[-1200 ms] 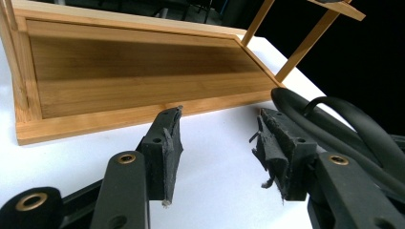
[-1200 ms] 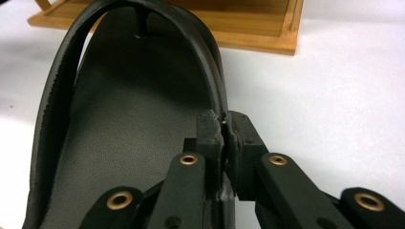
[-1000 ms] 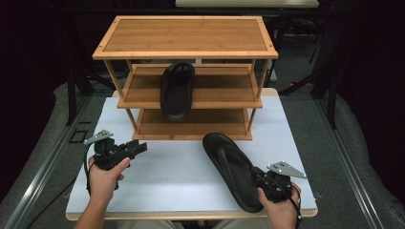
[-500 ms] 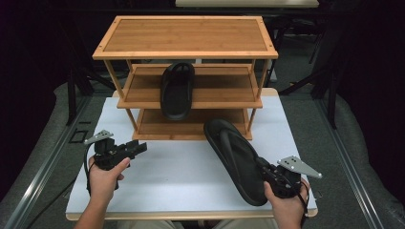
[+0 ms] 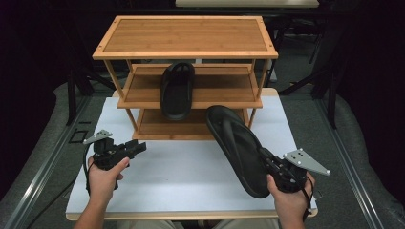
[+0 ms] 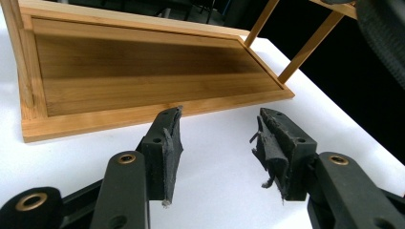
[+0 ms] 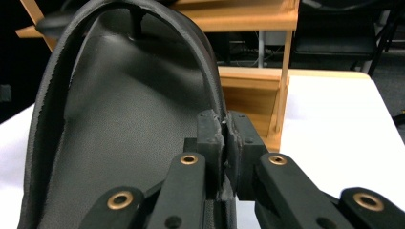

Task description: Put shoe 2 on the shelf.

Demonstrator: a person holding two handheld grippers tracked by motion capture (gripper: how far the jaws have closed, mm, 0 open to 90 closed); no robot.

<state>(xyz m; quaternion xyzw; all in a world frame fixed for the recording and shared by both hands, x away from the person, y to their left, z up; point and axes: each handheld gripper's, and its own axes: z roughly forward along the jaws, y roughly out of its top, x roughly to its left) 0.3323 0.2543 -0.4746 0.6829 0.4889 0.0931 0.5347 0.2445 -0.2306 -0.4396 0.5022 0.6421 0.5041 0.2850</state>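
Here, at the lower right of the high view, the right gripper (image 5: 267, 160) pinches the rim of a black sandal (image 5: 239, 148), whose toe points at the wooden rack (image 5: 186, 36). The right gripper view shows the jaws pressed on that rim. At lower left, the left gripper (image 5: 138, 148) stands spread and empty above the white table (image 5: 181, 167). Farther back, a second sandal (image 5: 176, 90) lies on the middle shelf.

I'm working in what is looking like a lab: a white table (image 5: 157, 176) is standing among black stands (image 5: 71, 90), dark surroundings and grey floor padding (image 5: 43, 143).
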